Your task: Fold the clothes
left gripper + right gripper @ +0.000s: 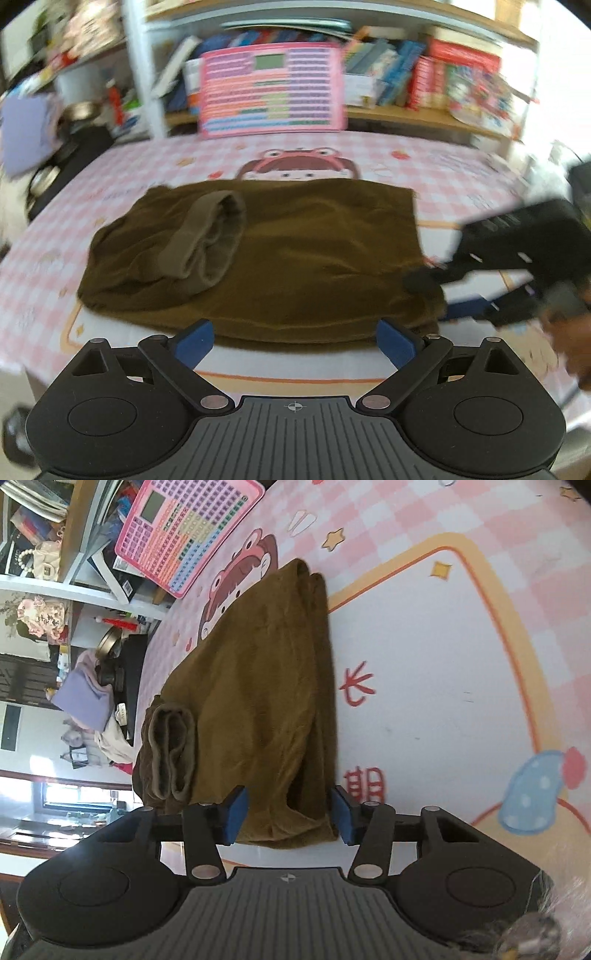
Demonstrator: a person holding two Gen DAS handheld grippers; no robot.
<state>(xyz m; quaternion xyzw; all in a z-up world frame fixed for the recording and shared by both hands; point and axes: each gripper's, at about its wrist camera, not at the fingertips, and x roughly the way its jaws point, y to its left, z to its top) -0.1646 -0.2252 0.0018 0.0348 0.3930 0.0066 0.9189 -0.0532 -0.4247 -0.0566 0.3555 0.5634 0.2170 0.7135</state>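
A brown garment (pixel 295 251) lies folded flat on the pink checked tablecloth (pixel 443 173), with a ribbed grey-brown cuff (pixel 207 243) turned up on its left part. My left gripper (pixel 295 341) stands wide open just above the garment's near edge, nothing between its fingers. In the left wrist view my right gripper (pixel 439 295) reaches in from the right at the garment's right end. In the right wrist view the right gripper (pixel 289 816) is open, its blue pads on either side of the garment's (pixel 258 701) near end; the pads do not visibly press the cloth.
A pink chart board (pixel 271 88) leans against a bookshelf (pixel 406 74) at the table's far edge. A purple cloth (pixel 26 133) and dark clutter sit at the far left. A hand (pixel 569 332) holds the right gripper. Bare tablecloth (pixel 424 664) lies to the garment's right.
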